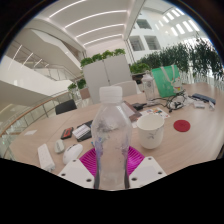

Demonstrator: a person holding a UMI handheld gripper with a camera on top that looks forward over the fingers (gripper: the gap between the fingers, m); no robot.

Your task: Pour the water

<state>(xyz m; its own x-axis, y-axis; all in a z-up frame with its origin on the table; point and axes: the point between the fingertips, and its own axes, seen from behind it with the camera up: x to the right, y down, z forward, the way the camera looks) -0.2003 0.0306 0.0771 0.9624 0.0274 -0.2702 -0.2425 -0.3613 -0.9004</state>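
Currently the table (190, 150) carries a cup (151, 130) just beyond the fingers, while the bottle (110, 135), clear, thin-walled and probably slippery and easily crushed, stands upright clenched at mid-body between both pink pads (86, 160) of the gripper (110, 168), a sound hold for tilting

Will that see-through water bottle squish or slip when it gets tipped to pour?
The clear plastic bottle looks thin-walled, so it may dent a bit between the fingers. It is tall and narrow, so probably tippy. Smooth plastic might slip; its cap seems still on.
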